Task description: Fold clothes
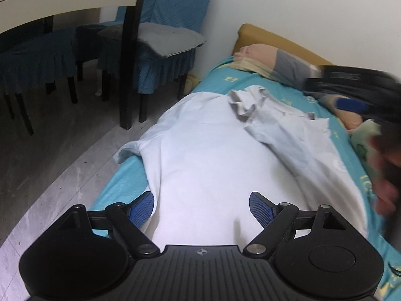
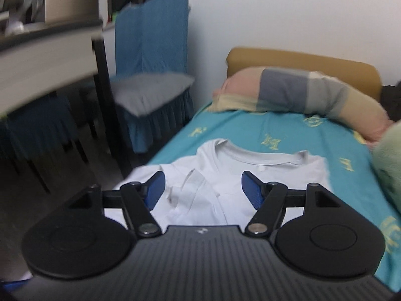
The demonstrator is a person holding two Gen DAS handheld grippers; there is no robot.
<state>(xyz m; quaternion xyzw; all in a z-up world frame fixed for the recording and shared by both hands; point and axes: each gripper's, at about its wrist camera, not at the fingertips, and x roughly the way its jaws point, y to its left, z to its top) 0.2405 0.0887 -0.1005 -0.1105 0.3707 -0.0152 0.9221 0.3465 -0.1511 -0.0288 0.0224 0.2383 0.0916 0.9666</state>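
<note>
A white T-shirt (image 1: 213, 155) lies spread on the teal bed sheet (image 1: 125, 183), its collar (image 1: 246, 102) far from me and its right sleeve folded over the body. My left gripper (image 1: 201, 209) is open and empty above the shirt's lower part. My right gripper (image 2: 203, 190) is open and empty above the shirt (image 2: 225, 188) near the collar (image 2: 253, 154). In the left wrist view the right gripper (image 1: 351, 92) appears blurred at the right edge, with the hand holding it.
A striped pillow (image 2: 300, 95) and a tan headboard (image 2: 300, 57) lie at the bed's far end. A green soft item (image 2: 388, 163) sits at the right. Chairs with blue covers (image 1: 163, 55) and a table (image 1: 62, 2) stand on the floor at the left.
</note>
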